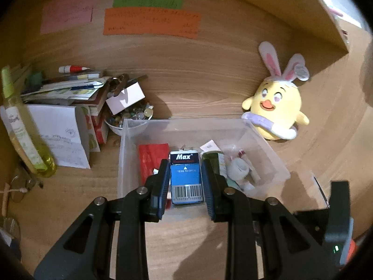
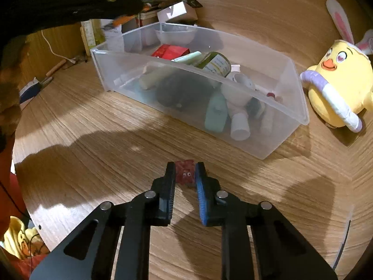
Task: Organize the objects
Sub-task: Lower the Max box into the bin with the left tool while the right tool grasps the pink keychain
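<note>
1. Left gripper sits over the near end of the clear rectangular plastic bin on the wooden desk. Its jaws stand partly apart, either side of a blue-and-white "Max" staples box. I cannot tell whether the pads touch the box or only bracket it.
2. The box lies in the bin, barcode end nearest the camera, between a red flat packet and a green-labelled bottle. Judgement: either just dropped or about to be lifted; the frames do not settle which.
3. Right gripper is low over bare desk, just short of the bin's long wall. Its jaws are nearly together and pinch a small dark-red toy with googly eyes (the toy fills the gap, so the grip looks firm).
4. Judgement: held near the tips so the toy can clear the rim and be released among the bottles and tubes inside.
5. Yellow plush chick with bunny ears stands beside the bin's right end, outside it. Paper stack and bowl of marbles lie behind the bin, unsorted.
</note>
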Demonstrator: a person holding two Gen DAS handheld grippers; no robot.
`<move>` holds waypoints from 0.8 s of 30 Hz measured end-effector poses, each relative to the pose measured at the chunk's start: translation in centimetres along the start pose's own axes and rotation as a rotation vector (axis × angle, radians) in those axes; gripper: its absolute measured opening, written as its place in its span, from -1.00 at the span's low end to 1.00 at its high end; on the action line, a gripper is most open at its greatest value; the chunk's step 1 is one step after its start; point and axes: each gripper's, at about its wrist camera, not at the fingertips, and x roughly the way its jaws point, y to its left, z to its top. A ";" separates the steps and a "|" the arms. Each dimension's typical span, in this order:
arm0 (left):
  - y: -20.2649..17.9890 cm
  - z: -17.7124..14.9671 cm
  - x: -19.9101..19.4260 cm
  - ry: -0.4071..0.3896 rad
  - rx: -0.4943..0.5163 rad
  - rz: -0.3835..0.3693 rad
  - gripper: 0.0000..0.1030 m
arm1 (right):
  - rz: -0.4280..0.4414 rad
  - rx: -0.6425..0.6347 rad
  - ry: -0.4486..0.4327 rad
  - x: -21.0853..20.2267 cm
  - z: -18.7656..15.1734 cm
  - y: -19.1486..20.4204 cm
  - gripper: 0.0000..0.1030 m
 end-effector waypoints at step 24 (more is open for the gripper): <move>0.7 0.4 6.3 0.098 -0.024 0.010 -0.13 | 0.030 -0.034 0.026 0.1 -0.3 -0.1 -0.37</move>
